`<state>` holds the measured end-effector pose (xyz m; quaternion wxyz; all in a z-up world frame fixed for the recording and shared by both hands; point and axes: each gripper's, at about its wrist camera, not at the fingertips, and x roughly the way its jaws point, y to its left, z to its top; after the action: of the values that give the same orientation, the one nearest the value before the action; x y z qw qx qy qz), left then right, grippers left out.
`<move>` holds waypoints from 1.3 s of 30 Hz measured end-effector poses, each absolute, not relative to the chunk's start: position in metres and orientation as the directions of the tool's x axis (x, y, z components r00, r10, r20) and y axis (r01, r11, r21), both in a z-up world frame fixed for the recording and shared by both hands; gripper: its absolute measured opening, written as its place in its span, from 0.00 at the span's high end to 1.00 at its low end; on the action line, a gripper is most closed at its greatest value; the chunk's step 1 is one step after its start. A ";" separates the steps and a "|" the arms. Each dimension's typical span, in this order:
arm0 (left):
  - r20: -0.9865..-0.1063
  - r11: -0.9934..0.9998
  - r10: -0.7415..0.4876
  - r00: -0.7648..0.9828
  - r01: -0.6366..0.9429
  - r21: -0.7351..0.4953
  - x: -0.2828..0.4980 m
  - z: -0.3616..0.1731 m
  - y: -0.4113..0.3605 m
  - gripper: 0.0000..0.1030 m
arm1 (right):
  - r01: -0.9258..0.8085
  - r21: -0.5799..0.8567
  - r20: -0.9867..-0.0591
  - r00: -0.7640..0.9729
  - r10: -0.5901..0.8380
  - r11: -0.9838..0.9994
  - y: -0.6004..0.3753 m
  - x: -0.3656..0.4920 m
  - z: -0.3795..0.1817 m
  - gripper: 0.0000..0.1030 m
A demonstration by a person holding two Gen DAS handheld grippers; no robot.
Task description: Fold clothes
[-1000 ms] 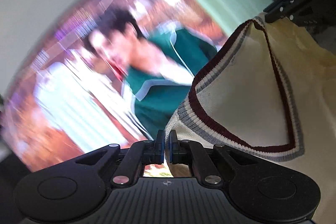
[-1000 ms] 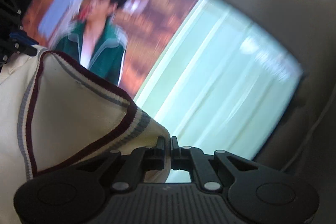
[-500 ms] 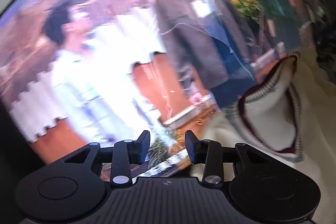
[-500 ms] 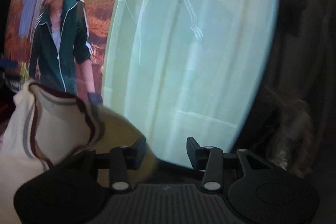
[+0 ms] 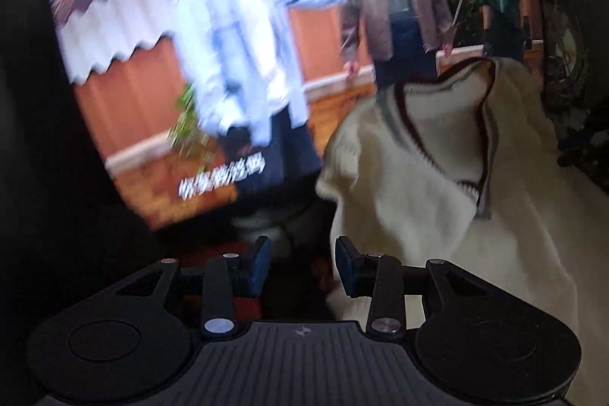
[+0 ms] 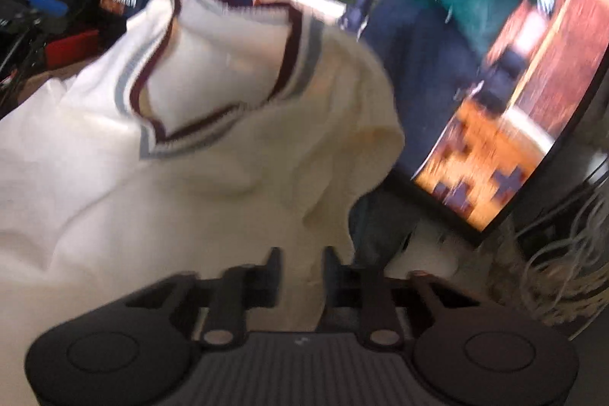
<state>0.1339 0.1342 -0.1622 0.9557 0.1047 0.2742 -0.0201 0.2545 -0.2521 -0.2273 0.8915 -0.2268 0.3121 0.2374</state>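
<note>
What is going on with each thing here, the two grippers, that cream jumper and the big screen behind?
Left gripper: open, gripping nothing; the jumper sits beside its right finger.
Right gripper: open, cloth showing between its fingers, not clamped.
Cream jumper: rumpled, not yet folded, V-neck gaping open.
Screen: switched on, playing a show with subtitles.

My right wrist view is smeared with motion blur. The cream sweater (image 6: 160,185) runs off the left edge there, and off the lower right in the left view. The subtitle (image 5: 222,179) on the screen (image 5: 160,71) is unreadable.
</note>
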 end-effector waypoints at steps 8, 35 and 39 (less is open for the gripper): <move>-0.643 0.990 -0.125 0.755 0.138 -0.030 0.152 -0.165 0.159 0.64 | -0.543 -0.176 -0.681 0.669 0.297 0.821 -0.273 0.257 -0.237 0.99; -0.676 0.988 -0.153 0.720 0.092 -0.125 0.146 -0.178 0.154 0.64 | -0.197 0.291 -0.541 0.773 0.331 0.936 -0.320 0.236 -0.258 0.94; -0.669 0.986 -0.163 0.725 0.091 -0.141 0.137 -0.176 0.155 0.64 | -0.143 0.253 -0.530 0.807 0.261 0.957 -0.328 0.230 -0.255 0.95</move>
<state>0.1370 0.1550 -0.1761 0.9275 -0.0492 0.3642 -0.0686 0.2299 -0.3278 -0.2550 0.9450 0.1009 0.2920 0.1070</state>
